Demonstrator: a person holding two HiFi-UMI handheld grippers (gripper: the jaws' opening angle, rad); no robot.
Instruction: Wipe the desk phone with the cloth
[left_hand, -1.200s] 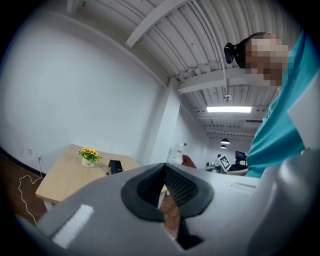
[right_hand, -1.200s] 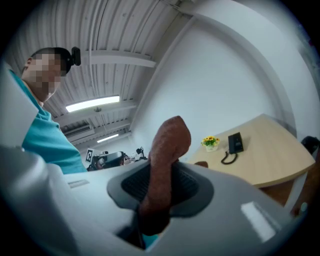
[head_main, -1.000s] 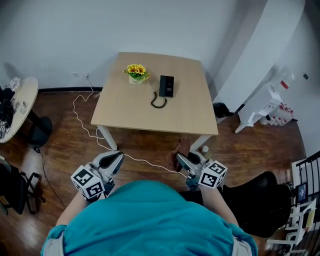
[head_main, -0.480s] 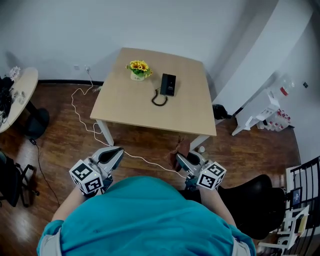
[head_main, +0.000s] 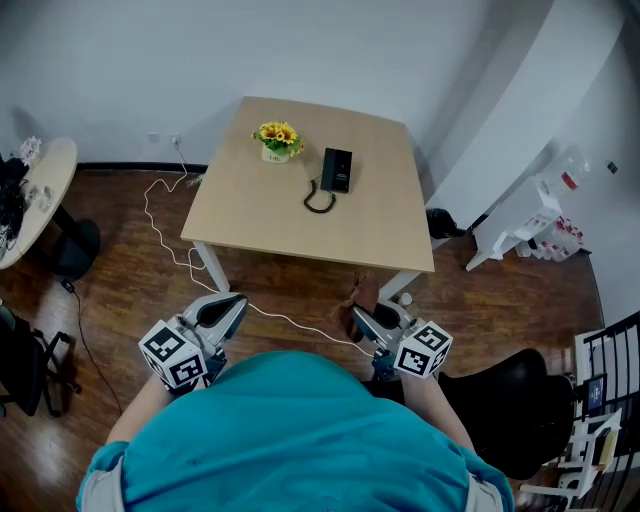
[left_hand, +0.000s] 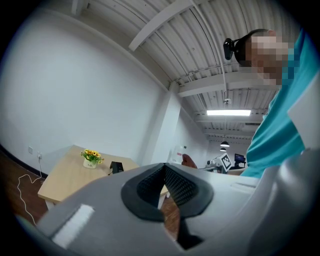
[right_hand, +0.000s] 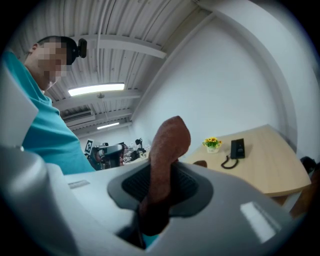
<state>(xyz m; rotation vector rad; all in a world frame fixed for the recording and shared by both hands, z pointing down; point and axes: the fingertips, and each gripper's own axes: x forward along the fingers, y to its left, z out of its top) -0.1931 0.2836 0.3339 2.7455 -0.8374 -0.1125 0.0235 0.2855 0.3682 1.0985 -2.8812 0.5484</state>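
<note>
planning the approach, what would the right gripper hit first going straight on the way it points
Way looks free at first; the right gripper, shut on the brown cloth, would probably meet the near edge of the light wooden table, though depth is unclear.

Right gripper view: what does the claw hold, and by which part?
The right claw is shut on the brown cloth, pinched partway along its bunched length; one end sticks up past the pads.
</note>
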